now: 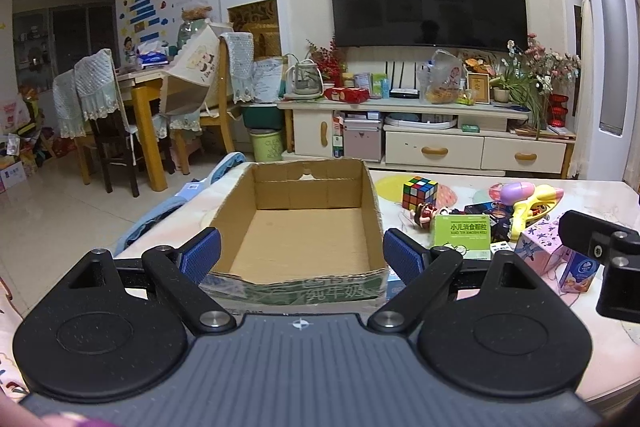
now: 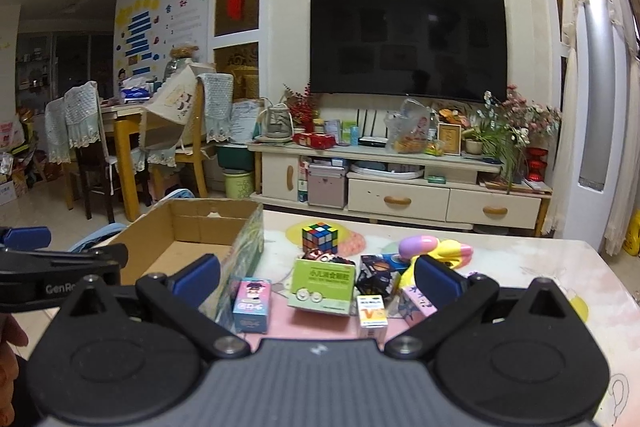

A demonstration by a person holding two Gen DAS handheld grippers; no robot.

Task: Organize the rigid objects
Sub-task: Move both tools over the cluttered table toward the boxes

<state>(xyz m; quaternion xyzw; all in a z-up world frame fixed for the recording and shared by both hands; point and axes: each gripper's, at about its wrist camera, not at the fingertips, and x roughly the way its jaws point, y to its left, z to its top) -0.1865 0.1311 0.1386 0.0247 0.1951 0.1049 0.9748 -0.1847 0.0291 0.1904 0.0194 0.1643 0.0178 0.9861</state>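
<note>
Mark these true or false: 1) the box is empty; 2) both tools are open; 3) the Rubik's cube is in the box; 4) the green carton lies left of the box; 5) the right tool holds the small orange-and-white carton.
1) The box is empty: true.
2) Left tool and right tool are open: true.
3) False: the Rubik's cube stands on the table, right of the box.
4) False: the green carton lies right of the box.
5) False: the orange-and-white carton stands free on the table; the right tool holds nothing.
</note>
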